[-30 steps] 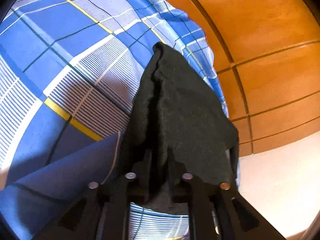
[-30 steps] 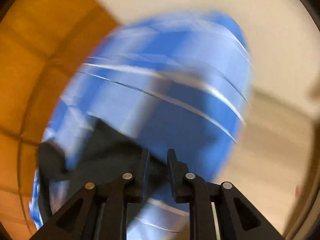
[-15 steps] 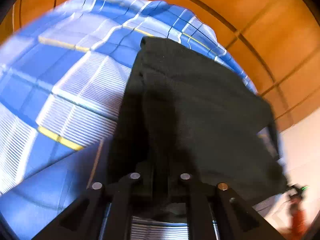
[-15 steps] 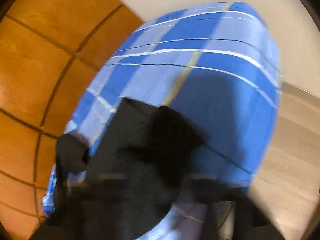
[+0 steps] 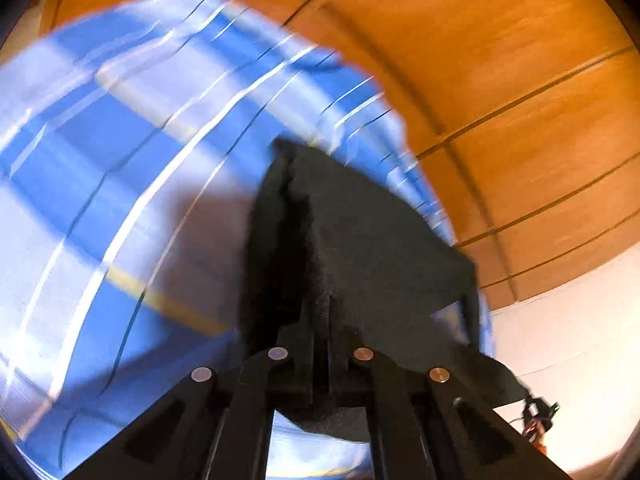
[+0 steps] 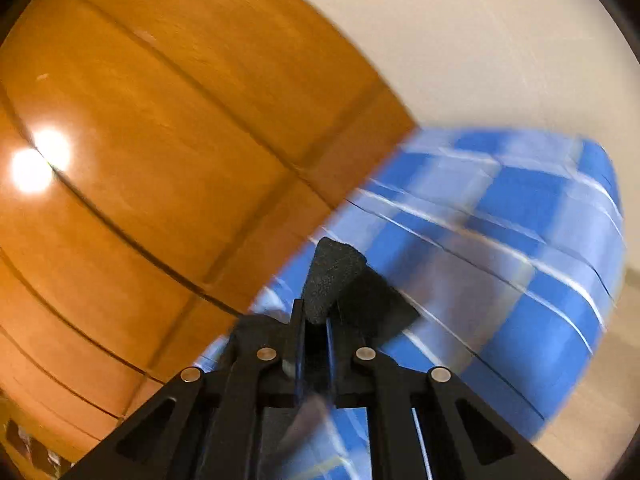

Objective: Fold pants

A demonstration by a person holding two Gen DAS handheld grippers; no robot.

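Note:
The pants (image 5: 360, 236) are dark grey-black cloth. In the left wrist view they hang in a broad sheet from my left gripper (image 5: 318, 312), which is shut on their edge, above the blue plaid bed cover (image 5: 120, 160). In the right wrist view my right gripper (image 6: 316, 316) is shut on a bunched corner of the pants (image 6: 332, 280), which sticks up between the jaws, with more dark cloth just right of it. Both views are blurred by motion.
An orange wooden panelled headboard (image 5: 500, 80) stands behind the bed and fills the left of the right wrist view (image 6: 140, 140). A pale wall (image 6: 480, 40) lies beyond. The other gripper, dark with orange, shows at the lower right (image 5: 536, 420).
Both grippers have swung with the pants held. The left view now shows more headboard and the cloth spread wider. The right view turned toward the headboard, with only a small corner of cloth showing.

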